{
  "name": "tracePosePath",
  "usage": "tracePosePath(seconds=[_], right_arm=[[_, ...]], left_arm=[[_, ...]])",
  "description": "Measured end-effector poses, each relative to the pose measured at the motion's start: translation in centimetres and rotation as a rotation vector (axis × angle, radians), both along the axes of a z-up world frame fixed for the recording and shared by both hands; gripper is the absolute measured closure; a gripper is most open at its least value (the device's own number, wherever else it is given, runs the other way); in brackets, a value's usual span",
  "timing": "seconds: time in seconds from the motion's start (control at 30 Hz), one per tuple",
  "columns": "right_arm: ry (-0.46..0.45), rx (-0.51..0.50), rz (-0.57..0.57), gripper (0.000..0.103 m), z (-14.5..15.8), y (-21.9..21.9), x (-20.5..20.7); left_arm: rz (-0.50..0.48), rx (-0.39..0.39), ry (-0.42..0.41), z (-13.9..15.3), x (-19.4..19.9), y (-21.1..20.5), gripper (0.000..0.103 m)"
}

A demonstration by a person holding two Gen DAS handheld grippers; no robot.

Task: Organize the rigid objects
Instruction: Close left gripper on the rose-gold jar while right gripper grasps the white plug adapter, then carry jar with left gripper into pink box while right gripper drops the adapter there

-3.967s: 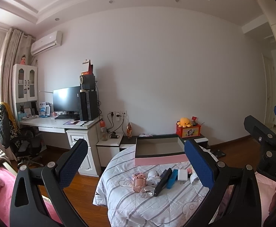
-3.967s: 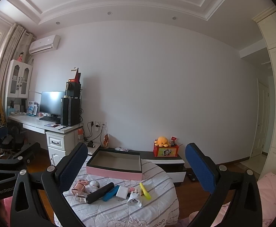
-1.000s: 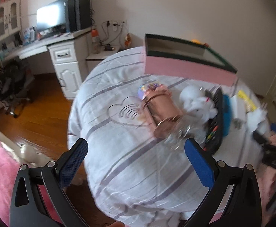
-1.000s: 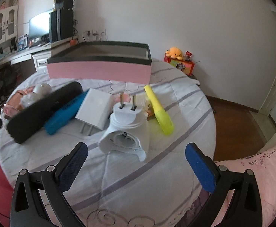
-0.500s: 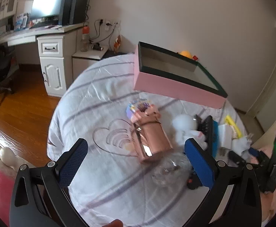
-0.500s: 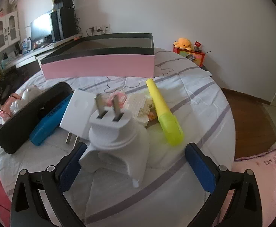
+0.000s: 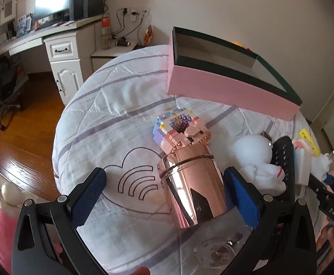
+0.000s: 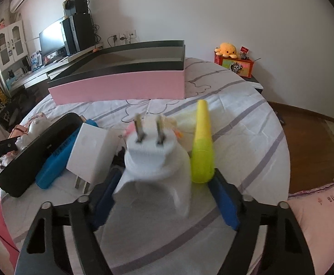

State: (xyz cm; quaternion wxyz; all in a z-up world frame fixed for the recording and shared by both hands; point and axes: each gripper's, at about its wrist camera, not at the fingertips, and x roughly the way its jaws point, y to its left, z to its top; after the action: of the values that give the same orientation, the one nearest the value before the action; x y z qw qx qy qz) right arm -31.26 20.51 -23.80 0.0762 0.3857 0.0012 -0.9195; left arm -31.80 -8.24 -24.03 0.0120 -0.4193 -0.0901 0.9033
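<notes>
Both grippers have come down close to the round bench since half a second ago: the left gripper [image 7: 164,193] now has the rose-gold cup [image 7: 193,191] between its fingers, and the right gripper [image 8: 161,193] has closed in around the white plug adapter [image 8: 154,160]. The left gripper's jaws stand wide, its right pad just beside the cup's wall and its left pad well apart from it. The cup lies on its side near the middle of the bench, base toward the camera. Touching its far end is a pastel brick figure [image 7: 178,130], and a clear glass piece [image 7: 219,247] lies at its near end by the front edge. To the cup's right sit a white plush toy [image 7: 256,160] and a black remote [image 7: 283,160].

The right gripper's jaws are narrow, set on either side of the white plug adapter, whose two prongs point up and away; it is blurred, and I cannot tell whether the pads press it. Just right of it lies a yellow highlighter [image 8: 202,146], its fat end by the right finger. To the left are a white charger block [image 8: 91,151], a blue case [image 8: 54,162] and the black remote [image 8: 36,153], side by side toward the left edge. The pink box [image 8: 121,87] with its dark lining stands open at the far edge of the striped cloth [image 8: 247,123]
</notes>
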Motion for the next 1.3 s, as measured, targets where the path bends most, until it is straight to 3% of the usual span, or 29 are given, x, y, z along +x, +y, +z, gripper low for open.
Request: tracePosePath(seconds=[0.1,0.17,0.23,0.33,0.6,0.63,1.3], right_arm=[[-0.005,-0.003,0.003,0.03,0.1,0.1,-0.1],[-0.005,0.008,0.002,0.03,0.2,-0.1,-0.1],[0.0,0.014,0.001,0.03,0.3,-0.2,0.0],[0.019,0.022,-0.004,0.032,0.7,-0.2,0.2],[0.031,0.016,0.023,0.036,1.7,-0.6,0.0],[0.039,0.009,0.03,0.046,1.9,-0.7,0.0],[0.069,-0.031,0.044,0.049,3.9,-0.3,-2.6]], left_arm=[[0.007,-0.021,-0.006,-0.1,-0.1,0.1,0.0],[-0.012,-0.046,-0.011,-0.1,0.0,0.4,0.006],[-0.035,-0.099,-0.001,-0.1,0.3,0.9,0.027],[-0.082,-0.068,0.025,0.2,0.6,1.0,0.056],[-0.109,-0.09,0.038,1.0,1.0,1.4,0.056],[-0.118,-0.092,0.039,1.2,1.1,1.4,0.056],[-0.199,-0.08,0.115,5.2,-0.2,2.1,0.056]])
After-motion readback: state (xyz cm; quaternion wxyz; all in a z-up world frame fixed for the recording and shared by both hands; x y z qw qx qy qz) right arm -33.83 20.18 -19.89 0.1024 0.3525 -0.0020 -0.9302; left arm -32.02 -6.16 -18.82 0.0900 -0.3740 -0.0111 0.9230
